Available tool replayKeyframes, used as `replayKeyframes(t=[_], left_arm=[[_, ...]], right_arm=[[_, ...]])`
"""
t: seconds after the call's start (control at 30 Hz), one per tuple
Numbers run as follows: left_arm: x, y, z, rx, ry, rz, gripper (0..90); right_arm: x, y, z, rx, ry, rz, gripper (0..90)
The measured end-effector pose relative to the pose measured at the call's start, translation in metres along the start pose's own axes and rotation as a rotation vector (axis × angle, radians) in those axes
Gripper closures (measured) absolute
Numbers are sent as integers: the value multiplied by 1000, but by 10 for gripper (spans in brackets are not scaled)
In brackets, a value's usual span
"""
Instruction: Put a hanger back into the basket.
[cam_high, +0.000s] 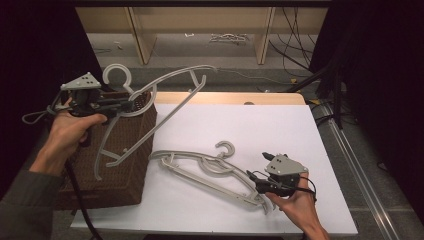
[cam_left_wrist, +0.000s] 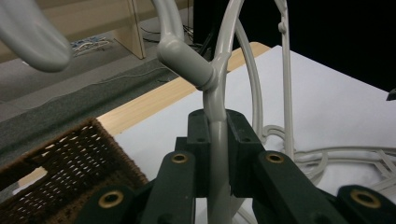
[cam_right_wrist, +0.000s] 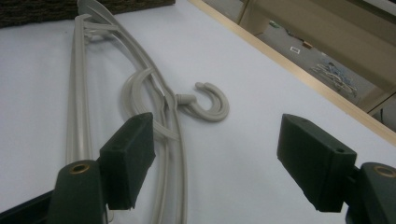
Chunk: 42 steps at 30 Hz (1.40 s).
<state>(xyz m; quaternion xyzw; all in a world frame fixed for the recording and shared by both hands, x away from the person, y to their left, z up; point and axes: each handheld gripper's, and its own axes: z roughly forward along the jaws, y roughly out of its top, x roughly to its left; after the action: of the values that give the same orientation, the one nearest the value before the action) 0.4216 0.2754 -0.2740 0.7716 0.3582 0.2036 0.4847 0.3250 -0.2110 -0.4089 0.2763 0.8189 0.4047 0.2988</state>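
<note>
My left gripper (cam_high: 131, 104) is shut on a grey plastic hanger (cam_high: 165, 107), held in the air over the brown wicker basket (cam_high: 125, 165). In the left gripper view the jaws clamp the hanger's frame (cam_left_wrist: 218, 140) just below its hook neck (cam_left_wrist: 184, 58). Another grey hanger (cam_high: 210, 172) lies flat on the white table (cam_high: 260, 130), hook (cam_high: 227, 148) pointing away. My right gripper (cam_high: 255, 176) sits open beside that hanger's right end. In the right gripper view its gripper (cam_right_wrist: 217, 161) is wide apart above the table, with the lying hanger (cam_right_wrist: 154, 107) passing by the left jaw.
The wicker basket stands at the table's left side. Beyond the table's wooden far edge (cam_high: 225, 97) are a grey floor, wooden legs (cam_high: 140, 35) and cables (cam_high: 295, 50). A metal rail (cam_high: 360, 165) runs along the right.
</note>
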Motion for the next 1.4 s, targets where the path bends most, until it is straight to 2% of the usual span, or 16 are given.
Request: replayKeyframes(t=[0.1,0.27,0.47,0.7,0.87,1.07,1.2,1.3,1.4], left_arm=[[10,-4,-6,-9,28,-13,815],[24,-12,-12,-15,71,-8,815],[47,-27,-15,-5,103,-52,814],[67,-50,-22,4,134,-99,813],[79,-66,-30,10,163,-118,813],[95,-86,-40,29,217,-133,812],[101,-98,-44,40,226,-145,812],[105,-107,-46,49,203,-177,811],[107,-113,-47,68,213,-174,811]], right_arm=[[0,-1,0,-2,4,5,275],[0,-3,1,4,4,9,269],[1,-3,0,3,4,6,269],[0,-5,0,13,5,9,269],[1,-5,0,15,11,6,269],[2,-5,1,11,8,6,269],[2,-5,2,12,8,7,269],[2,-5,2,12,6,7,269],[2,-6,2,15,9,6,269]])
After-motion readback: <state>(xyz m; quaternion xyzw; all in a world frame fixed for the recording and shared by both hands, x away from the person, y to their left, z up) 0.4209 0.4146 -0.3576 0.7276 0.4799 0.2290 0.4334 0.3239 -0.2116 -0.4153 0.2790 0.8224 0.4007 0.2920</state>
